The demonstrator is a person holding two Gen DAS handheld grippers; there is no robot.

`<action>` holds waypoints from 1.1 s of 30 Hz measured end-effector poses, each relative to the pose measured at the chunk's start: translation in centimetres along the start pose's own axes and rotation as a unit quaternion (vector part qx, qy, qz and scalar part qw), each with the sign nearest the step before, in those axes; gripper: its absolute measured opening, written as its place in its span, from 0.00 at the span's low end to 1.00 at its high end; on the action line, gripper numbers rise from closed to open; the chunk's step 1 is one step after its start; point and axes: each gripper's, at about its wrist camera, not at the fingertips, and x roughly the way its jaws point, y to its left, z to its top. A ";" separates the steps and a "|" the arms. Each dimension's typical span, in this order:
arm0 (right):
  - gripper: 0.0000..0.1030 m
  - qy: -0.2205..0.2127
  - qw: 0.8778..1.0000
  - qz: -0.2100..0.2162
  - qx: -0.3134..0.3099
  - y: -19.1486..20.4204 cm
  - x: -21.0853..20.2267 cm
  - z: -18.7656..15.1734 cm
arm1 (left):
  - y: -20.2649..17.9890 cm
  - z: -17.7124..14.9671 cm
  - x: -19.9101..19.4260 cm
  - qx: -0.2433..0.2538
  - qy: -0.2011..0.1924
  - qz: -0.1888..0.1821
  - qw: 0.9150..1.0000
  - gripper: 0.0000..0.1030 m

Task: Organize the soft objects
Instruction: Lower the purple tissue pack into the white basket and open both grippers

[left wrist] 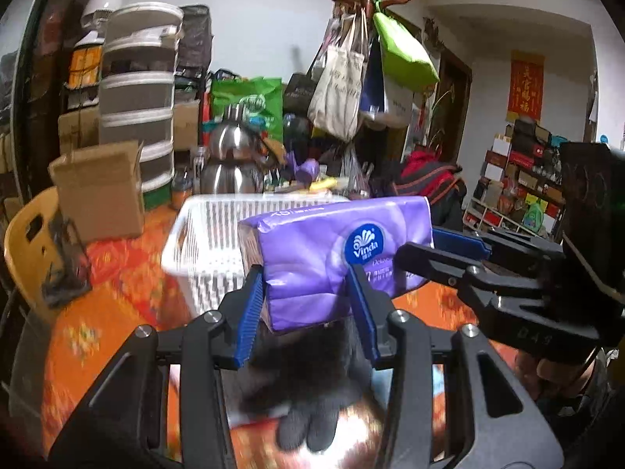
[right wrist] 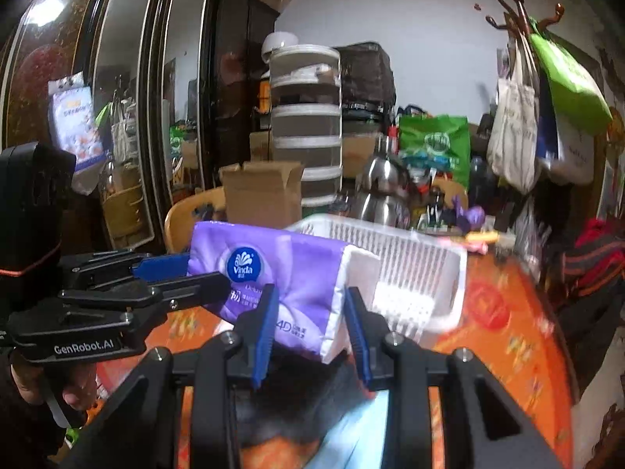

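Observation:
A purple Vinda tissue pack point(left wrist: 312, 242) point(right wrist: 293, 269) hangs in the air above the orange-clothed table, just in front of a white slatted basket point(left wrist: 203, 234) point(right wrist: 414, 269). My left gripper point(left wrist: 306, 305) point(right wrist: 195, 273) is shut on the pack's left end, its blue pads pressing both sides. My right gripper point(right wrist: 310, 312) point(left wrist: 429, 252) is shut on the pack's right end, by its white side panel. Under the pack a black knitted glove point(left wrist: 312, 394) lies on the table. The basket's inside is mostly hidden behind the pack.
A cardboard box point(left wrist: 97, 191) and a steel kettle point(left wrist: 230, 156) stand behind the basket. A yellow chair point(left wrist: 27, 242) is at the table's left. A coat rack with bags point(left wrist: 351, 90) rises at the back. A light blue item point(right wrist: 351, 430) lies near the glove.

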 end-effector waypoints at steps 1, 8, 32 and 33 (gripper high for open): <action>0.33 -0.004 1.000 -0.001 0.002 -0.6 0.4 1.3 | 0.3 1.5 0.6 -0.002 -0.003 -0.003 1.000 0.39; 0.32 0.020 1.000 -0.024 -0.001 -4.6 6.4 6.8 | 3.1 8.6 8.4 0.005 0.027 -0.005 1.000 0.39; 0.51 0.169 0.980 -0.037 0.096 -13.6 22.5 3.4 | 12.2 5.8 27.4 -0.113 0.171 0.057 0.977 0.76; 0.64 0.161 0.981 -0.043 0.097 -13.7 21.9 3.6 | 12.2 6.0 26.6 -0.114 0.162 0.060 0.978 0.79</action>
